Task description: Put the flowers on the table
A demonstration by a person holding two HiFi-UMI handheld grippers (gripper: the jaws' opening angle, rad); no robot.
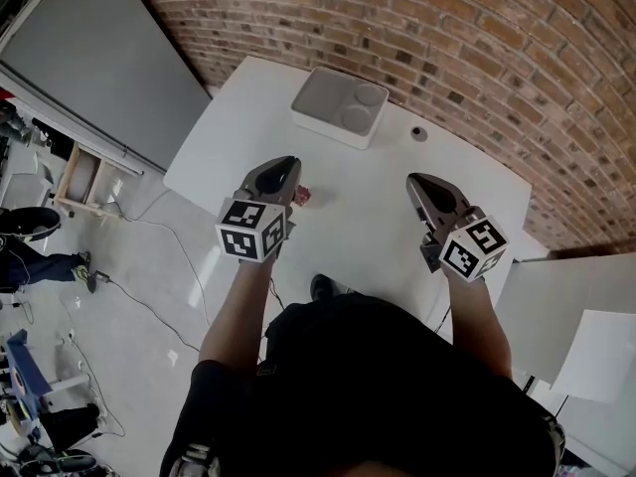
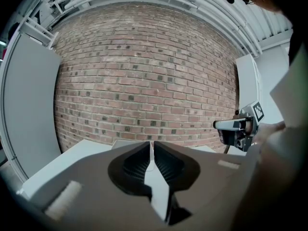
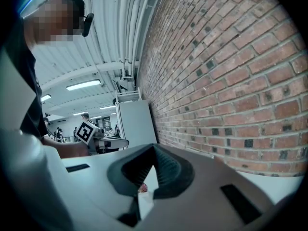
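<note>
Head view: the flower (image 1: 302, 196) lies on the white counter (image 1: 378, 217), just right of the left gripper's (image 1: 281, 167) fingers and well apart from the right gripper (image 1: 422, 183). I judge it is already set down, so neither gripper needs a hold.

Left gripper view: the fingers (image 2: 139, 160) are pressed together on nothing.

Right gripper view: its fingers (image 3: 166, 165) also meet empty, and the flower shows beyond them, on the counter.

One white bench (image 1: 358, 182) carries one white tray (image 1: 320, 102) with two round hollows (image 1: 370, 94), one small dark round object (image 1: 418, 133) and one small red flower (image 1: 302, 196). Two tools show, the left tool (image 1: 288, 163) and the right tool (image 1: 416, 180), each with one marker cube (image 1: 251, 231).
</note>
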